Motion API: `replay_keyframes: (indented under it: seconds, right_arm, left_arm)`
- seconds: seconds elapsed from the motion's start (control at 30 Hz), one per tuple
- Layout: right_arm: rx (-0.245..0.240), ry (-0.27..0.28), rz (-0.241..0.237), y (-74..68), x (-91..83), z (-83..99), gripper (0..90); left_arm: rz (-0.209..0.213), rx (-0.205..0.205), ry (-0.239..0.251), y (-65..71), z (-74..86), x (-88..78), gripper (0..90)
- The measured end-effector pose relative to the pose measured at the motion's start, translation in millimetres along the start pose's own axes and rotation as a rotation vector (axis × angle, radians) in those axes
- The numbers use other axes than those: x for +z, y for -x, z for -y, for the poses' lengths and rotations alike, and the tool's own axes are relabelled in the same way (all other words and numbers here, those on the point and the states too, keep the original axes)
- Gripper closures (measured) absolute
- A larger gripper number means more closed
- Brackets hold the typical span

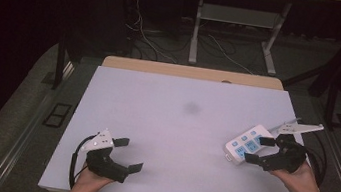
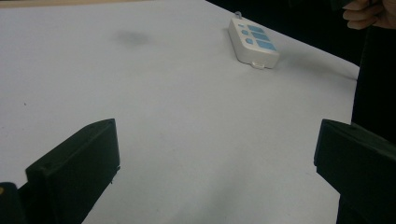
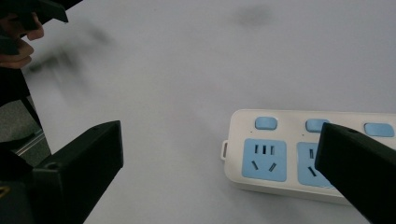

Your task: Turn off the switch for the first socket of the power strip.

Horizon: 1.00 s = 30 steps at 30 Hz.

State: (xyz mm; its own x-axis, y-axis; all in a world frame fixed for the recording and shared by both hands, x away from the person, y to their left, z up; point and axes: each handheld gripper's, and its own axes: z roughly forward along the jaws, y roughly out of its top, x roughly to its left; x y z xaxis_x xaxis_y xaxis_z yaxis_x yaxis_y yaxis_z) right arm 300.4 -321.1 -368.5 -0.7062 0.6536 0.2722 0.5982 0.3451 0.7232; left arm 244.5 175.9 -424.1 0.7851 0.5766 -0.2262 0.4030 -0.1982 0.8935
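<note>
A white power strip (image 1: 246, 143) with blue sockets and blue switches lies flat near the right edge of the white table top (image 1: 177, 107). My right gripper (image 1: 259, 150) is open just at its near right side, one jaw at each end of that side, nothing held. In the right gripper view the power strip (image 3: 280, 154) lies low on the right, partly behind the right jaw of the right gripper (image 3: 219, 163). My left gripper (image 1: 129, 155) is open over bare table at the front left. From the left gripper (image 2: 215, 158), the power strip (image 2: 252, 42) lies far off.
A faint dark smudge (image 1: 191, 108) marks the middle of the table. A wooden edge (image 1: 192, 72) runs along the back. Behind it, on the dark floor, are desk legs (image 1: 196, 29) and loose cables (image 1: 142, 31). The strip sits near the right table edge (image 1: 298, 139).
</note>
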Motion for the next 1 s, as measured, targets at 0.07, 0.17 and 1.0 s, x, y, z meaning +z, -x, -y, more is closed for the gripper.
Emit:
replay_keyframes:
  seconds: [0.07,0.17,1.0]
  right_arm:
    - [0.000,-0.003,0.005,2.2,-0.4,-1.9,0.8]
    - [0.001,-0.004,0.010,5.1,-0.9,-5.3,0.8]
    - [-0.001,-0.032,0.054,26.4,-6.1,-28.6,0.8]
  left_arm:
    - [-0.001,0.000,0.000,-0.1,0.0,-0.2,0.0]
    - [-0.002,-0.001,0.000,-0.4,0.0,-0.4,0.0]
    - [-0.003,0.003,-0.004,-1.0,0.0,-0.7,0.0]
